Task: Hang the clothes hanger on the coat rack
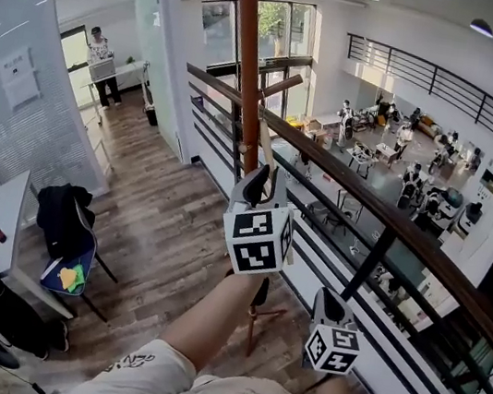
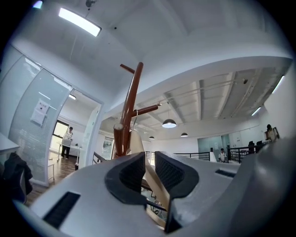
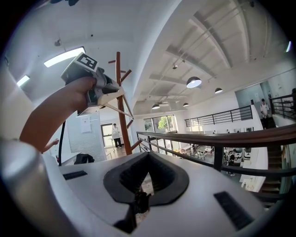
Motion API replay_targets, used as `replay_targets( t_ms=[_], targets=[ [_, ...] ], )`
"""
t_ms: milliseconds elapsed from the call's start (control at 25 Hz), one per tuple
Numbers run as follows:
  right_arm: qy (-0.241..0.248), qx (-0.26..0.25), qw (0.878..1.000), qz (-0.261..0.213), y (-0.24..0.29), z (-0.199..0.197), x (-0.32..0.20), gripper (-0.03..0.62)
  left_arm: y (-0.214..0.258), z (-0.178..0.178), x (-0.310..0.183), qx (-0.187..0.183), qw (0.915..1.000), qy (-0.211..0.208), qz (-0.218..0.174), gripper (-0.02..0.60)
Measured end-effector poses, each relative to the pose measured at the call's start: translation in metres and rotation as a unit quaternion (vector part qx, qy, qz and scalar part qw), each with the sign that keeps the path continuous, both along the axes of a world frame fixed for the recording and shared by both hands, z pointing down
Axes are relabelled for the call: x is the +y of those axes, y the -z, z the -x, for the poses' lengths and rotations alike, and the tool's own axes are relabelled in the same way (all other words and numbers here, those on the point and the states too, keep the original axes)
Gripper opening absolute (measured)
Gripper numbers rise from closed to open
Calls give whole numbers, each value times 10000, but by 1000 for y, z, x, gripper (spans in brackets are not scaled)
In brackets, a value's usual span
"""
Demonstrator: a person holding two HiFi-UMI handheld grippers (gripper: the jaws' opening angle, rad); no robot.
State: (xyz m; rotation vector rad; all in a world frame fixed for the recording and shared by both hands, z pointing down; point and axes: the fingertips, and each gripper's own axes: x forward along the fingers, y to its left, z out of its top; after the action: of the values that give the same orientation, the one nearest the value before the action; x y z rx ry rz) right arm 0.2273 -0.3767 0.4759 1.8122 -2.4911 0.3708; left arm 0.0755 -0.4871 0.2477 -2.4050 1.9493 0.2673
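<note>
Pale wooden clothes hanger [image 2: 155,183]: pinched by one of its arms between the pads of the left claw [image 2: 147,163], clenched firmly on the wood. Raised high, just beside the pole of the tall reddish-brown wooden coat rack [image 2: 128,104], with its hook end up toward the slanted pegs. Gripped low on the arm, probably to leave the hook end free to drop over a peg. Judged not yet hung; contact between hook and peg impossible to tell from any view. Shows in the right gripper view as a pale triangle in front of the coat rack, carried on an outstretched bare arm [image 1: 206,325]. Lower down and farther from the coat rack, the right claw [image 3: 147,159]: pads closed together on nothing, idle, likely because of no need for a second grip. Behind the coat rack, a dark wooden handrail on black metal bars [image 1: 390,232], guarding the drop to the hall below.
</note>
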Motion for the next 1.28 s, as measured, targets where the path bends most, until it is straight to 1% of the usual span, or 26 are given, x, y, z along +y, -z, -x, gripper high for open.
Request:
replay_targets(
  t_ms=[120, 240, 280, 360, 560, 960, 1120, 1280],
  targets=[
    [53, -6, 10000, 5, -2, 8, 3, 3, 0, 5, 14, -182, 9997, -94, -123, 65],
    [90, -4, 10000, 14, -3, 16, 7, 2, 1, 15, 30, -280, 9992, -183, -215, 56],
    [101, -4, 9999, 20, -4, 19, 9, 2, 1, 18, 35, -311, 9990, -199, -245, 30],
    [123, -10, 9999, 31, -6, 24, 11, 3, -2, 25, 45, -364, 9986, -268, -280, 8],
    [196, -20, 9998, 60, -9, 38, 16, 3, -17, 40, 64, -520, 9971, -492, -253, 5],
    [317, -1, 9995, -3, -5, 66, 15, 2, -74, 83, 82, -524, 9972, -482, 238, 4],
    [340, 23, 9994, -75, 2, 76, 9, 3, -111, 88, 80, -608, 9949, -571, 564, 5],
    [339, -41, 9993, -153, 6, 83, 8, 2, -148, 85, 80, -608, 9913, -729, 908, 5]
  ],
)
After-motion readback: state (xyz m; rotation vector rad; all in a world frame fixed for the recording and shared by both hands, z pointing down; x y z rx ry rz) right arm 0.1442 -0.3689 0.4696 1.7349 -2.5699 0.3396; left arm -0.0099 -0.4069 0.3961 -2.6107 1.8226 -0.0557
